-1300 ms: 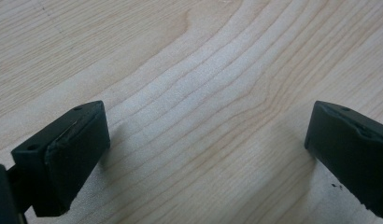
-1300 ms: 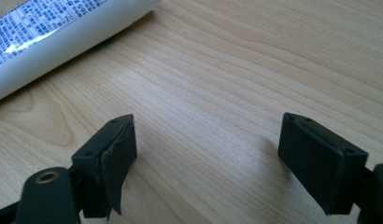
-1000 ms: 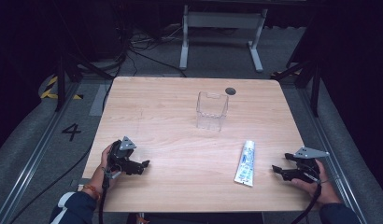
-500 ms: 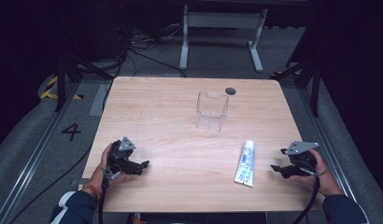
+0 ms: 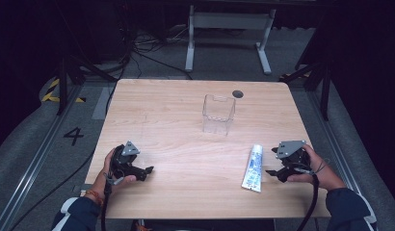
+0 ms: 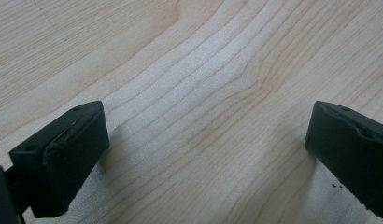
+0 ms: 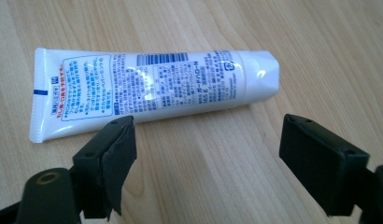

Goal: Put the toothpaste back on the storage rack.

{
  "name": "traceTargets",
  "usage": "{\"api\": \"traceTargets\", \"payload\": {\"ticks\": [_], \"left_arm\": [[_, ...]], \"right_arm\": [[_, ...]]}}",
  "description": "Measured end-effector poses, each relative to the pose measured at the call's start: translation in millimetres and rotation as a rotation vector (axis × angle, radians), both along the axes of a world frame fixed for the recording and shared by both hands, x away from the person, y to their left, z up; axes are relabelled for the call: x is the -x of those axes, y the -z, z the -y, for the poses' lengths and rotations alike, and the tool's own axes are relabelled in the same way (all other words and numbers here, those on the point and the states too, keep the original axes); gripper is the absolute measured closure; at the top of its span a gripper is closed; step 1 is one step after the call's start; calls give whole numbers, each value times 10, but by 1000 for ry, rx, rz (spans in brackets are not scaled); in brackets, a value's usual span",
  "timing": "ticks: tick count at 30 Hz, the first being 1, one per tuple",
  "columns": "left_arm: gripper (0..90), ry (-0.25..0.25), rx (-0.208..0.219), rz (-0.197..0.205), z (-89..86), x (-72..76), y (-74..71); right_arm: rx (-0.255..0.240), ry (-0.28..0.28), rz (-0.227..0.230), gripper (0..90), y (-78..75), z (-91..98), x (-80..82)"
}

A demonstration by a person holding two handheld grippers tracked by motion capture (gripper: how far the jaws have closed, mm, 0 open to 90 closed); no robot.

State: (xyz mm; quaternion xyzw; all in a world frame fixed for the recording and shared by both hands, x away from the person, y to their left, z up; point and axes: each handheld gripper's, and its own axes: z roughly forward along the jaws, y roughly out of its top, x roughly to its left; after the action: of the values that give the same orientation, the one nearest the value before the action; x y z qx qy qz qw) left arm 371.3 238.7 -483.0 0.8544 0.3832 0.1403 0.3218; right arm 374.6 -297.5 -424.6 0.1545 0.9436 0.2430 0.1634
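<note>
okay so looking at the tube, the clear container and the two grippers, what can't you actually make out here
- Tube: its small print in the right gripper view is too fine to read; the side facing the table is hidden.
- Clear container: high view, too small and see-through to tell whether anything lies inside.
- Left gripper and right gripper: in the high view the jaws are too small to judge their gap.
</note>
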Motion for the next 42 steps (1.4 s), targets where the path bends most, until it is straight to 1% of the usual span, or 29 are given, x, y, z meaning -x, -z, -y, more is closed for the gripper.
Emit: {"api": "traceTargets", "payload": {"ticks": [7,10,15,16,17,19,22,23,24,25,26,27,28,29,30,32,33,36,37,39,40,42], "left_arm": [[2,0,0,0,0,0,0],[2,0,1,0,0,0,0],[2,-1,0,0,0,1,0],[2,-1,1,0,0,1,0],[2,-1,0,0,0,1,0],[2,-1,0,0,0,1,0],[2,-2,1,0,0,3,0],[2,-3,2,0,1,5,1],[2,-4,2,0,0,6,1],[2,-4,2,0,0,6,1],[2,-4,2,0,0,6,1],[2,-4,2,0,0,7,1],[2,-4,2,0,0,7,1],[2,-4,2,0,0,6,1],[2,-4,2,0,0,6,1],[2,-4,2,0,0,7,1],[2,-4,2,0,0,7,1],[2,-4,2,0,0,7,1],[2,-4,2,0,0,7,1],[2,-4,2,0,0,7,1],[2,-4,1,1,0,7,1],[2,-7,-3,1,1,9,-2]], "right_arm": [[83,-90,-5,210,-27,-187,-64],[98,-129,-17,215,-28,-260,-83],[104,-180,-32,220,-22,-370,-111],[111,-189,-46,221,-18,-406,-120],[111,-189,-46,221,-18,-406,-120],[132,-206,-63,220,-12,-439,-121],[189,-232,-99,221,16,-493,-133],[204,-235,-103,218,23,-503,-137],[224,-236,-97,200,27,-520,-139],[243,-240,-102,197,22,-533,-135],[254,-258,-93,202,21,-549,-146],[276,-254,-87,204,13,-564,-144],[289,-264,-78,199,9,-582,-149],[314,-290,-69,186,9,-627,-152],[314,-290,-69,186,9,-627,-152],[324,-327,-70,184,4,-677,-153],[342,-349,-73,174,10,-710,-157],[374,-395,-100,181,7,-778,-171],[382,-422,-107,180,10,-801,-186],[408,-436,-126,183,14,-852,-207],[410,-448,-134,176,32,-878,-224],[434,-469,-173,155,79,-929,-250]]}}
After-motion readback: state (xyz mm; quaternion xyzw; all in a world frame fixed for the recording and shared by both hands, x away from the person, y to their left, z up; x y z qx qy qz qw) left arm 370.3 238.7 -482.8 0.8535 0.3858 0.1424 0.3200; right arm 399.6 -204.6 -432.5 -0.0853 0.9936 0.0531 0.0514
